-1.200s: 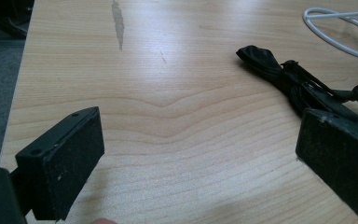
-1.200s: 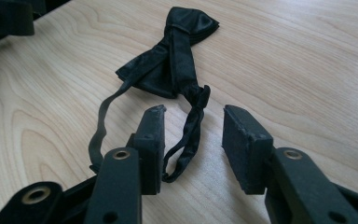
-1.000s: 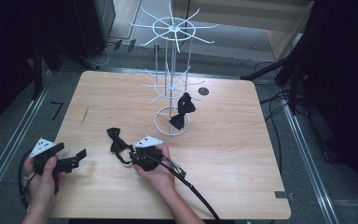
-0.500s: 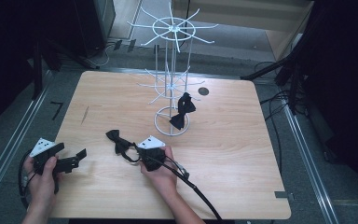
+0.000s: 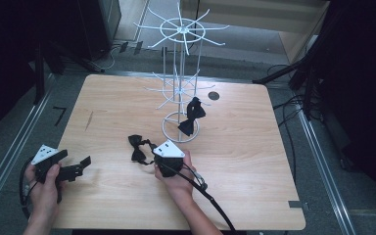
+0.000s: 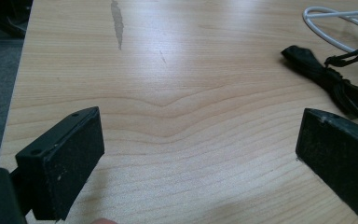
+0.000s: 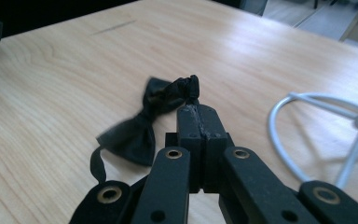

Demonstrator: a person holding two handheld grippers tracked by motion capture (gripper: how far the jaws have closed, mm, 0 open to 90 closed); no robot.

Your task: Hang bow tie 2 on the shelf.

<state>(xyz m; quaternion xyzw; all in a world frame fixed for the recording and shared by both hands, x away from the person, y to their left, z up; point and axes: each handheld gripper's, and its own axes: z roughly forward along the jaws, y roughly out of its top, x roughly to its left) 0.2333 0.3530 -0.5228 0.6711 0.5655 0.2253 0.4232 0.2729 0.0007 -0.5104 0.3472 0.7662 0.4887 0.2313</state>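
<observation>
Up close, right tool [image 7: 193, 105] pinches bow tie [image 7: 140, 123] edge.

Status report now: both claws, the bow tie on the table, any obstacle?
Right claw shut on bow tie, one end pinched. Left claw open, nothing between. Second bow tie hangs on white wire rack. Nothing blocks the way to the rack.

Dim surroundings, lit tabletop, soft blurred foreground
</observation>
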